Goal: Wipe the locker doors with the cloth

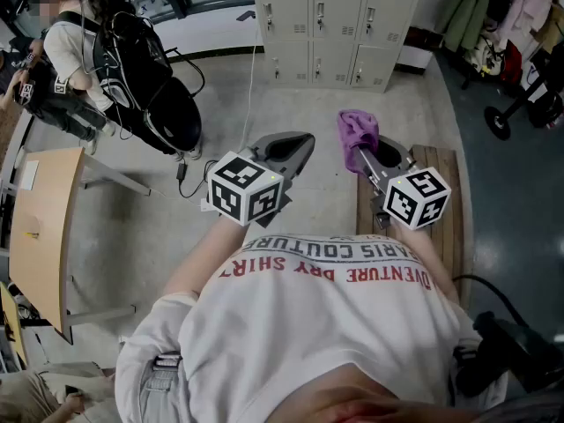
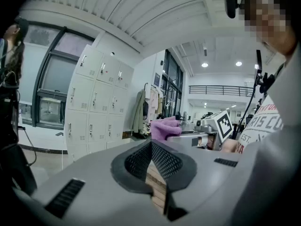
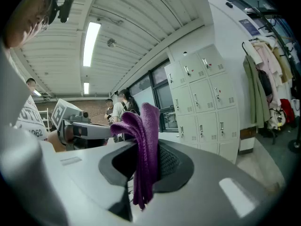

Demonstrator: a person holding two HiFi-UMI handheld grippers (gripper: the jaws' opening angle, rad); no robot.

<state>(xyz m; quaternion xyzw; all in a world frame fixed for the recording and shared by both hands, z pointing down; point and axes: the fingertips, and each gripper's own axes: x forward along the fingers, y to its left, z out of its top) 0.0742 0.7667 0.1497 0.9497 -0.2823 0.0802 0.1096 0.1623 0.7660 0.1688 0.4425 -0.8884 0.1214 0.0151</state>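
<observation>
Here, right gripper clamps cloth; lockers closed.

Purple cloth, pale grey lockers, grey left gripper, black-and-white patterned cube, brown slatted bench.

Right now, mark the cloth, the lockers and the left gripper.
cloth (image 3: pixel 145 145), right gripper view, on the fold hanging between the jaws.
lockers (image 1: pixel 335 11), head view, on a door in the middle column.
left gripper (image 1: pixel 304 141), head view, midway between its fingertips.
</observation>
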